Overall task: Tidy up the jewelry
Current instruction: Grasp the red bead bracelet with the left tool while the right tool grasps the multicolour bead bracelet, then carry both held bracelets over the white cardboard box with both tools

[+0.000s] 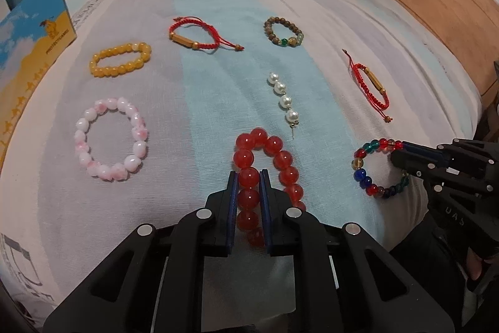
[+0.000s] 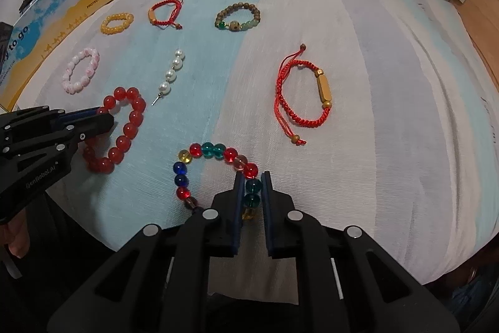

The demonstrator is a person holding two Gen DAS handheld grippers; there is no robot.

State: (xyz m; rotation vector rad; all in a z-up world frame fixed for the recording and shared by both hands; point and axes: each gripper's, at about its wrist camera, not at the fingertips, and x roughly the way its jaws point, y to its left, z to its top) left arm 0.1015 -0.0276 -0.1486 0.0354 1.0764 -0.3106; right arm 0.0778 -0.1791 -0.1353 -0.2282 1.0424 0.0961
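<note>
Red bead bracelet [image 1: 265,173] — multicolour bead bracelet [image 2: 215,173] — bedsheet [image 1: 218,5] striped pale blue, white.

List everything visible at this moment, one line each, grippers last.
Red glass-bead bracelet: 1, red, near centre, in left gripper.
Multicoloured glass-bead bracelet: 1, mixed, near right, in right gripper.
Pink-white bead bracelet: 1, left.
Yellow bead bracelet: 1, far left.
Red cord bracelets: 2, far centre, right.
Brown wooden-bead bracelet: 1, far.
White pearl strand: 1, centre.
Blue-yellow box: 1, left edge.
Striped bedsheet: 1, pale blue-white, underneath.
Left gripper: shut.
Right gripper: shut.
</note>
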